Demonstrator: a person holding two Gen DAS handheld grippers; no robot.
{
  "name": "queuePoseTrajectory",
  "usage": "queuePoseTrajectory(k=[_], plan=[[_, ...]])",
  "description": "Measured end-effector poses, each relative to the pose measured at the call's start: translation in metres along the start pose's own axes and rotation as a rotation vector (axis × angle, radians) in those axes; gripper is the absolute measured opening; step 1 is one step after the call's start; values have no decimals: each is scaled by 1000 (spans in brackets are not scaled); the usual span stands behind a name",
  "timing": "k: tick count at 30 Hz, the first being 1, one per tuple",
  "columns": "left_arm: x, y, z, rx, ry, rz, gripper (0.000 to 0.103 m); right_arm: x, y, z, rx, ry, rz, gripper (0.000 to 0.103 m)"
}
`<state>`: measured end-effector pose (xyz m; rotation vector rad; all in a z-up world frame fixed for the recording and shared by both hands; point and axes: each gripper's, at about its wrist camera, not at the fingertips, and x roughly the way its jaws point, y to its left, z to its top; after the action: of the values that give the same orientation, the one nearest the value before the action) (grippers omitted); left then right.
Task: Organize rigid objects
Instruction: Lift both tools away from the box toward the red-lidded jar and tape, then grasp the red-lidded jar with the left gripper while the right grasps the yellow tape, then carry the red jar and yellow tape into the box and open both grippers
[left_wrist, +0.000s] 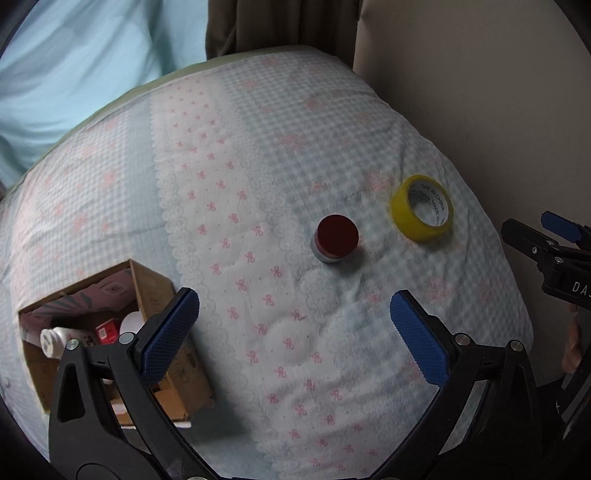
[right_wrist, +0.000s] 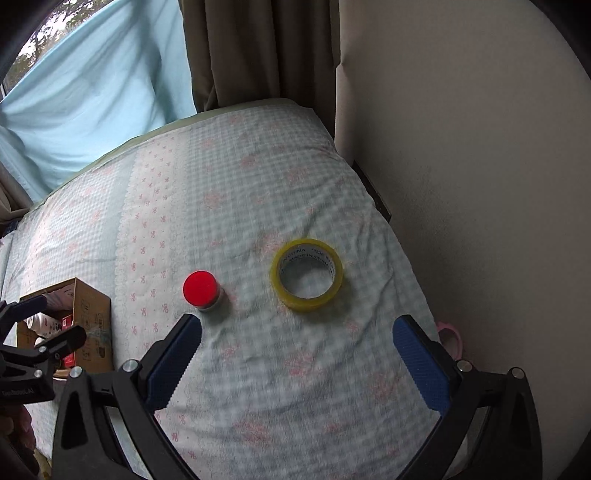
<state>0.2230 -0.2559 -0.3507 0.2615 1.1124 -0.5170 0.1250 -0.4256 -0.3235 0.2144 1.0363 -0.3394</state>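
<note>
Both your claws gape wide, empty. Yellow tape roll (right_wrist: 307, 275) lies flat on the bed, right of the red-lidded jar (right_wrist: 202, 291), dead ahead of your right claw (right_wrist: 295, 352); left claw (left_wrist: 293, 328) is farther.

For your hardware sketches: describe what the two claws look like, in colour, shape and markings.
Both the left claw and right claw have black curved frames with silver bolts and blue, finely textured fingers. White lettering marks each body; it is too cut off or small to read fully.
</note>
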Motion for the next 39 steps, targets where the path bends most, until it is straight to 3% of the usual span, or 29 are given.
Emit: queuePoseTrajectory(k=[8, 15, 20, 25, 27, 39], plan=[[107, -25, -8, 53, -88, -19, 102, 109, -13, -22, 15, -32, -3, 103], [160, -37, -8, 74, -125, -8, 93, 162, -15, -20, -53, -111, 12, 103], [173, -42, -1, 86, -139, 0, 82, 175, -15, -11, -69, -137, 8, 103], [172, -43, 1, 84, -156, -5, 64, 178, -16, -3, -68, -140, 16, 98], [171, -44, 3, 90, -156, -1, 52, 179, -14, -1, -78, -137, 21, 96], [159, -45, 3, 86, -148, -16, 51, 175, -13, 1, -85, -144, 8, 95]])
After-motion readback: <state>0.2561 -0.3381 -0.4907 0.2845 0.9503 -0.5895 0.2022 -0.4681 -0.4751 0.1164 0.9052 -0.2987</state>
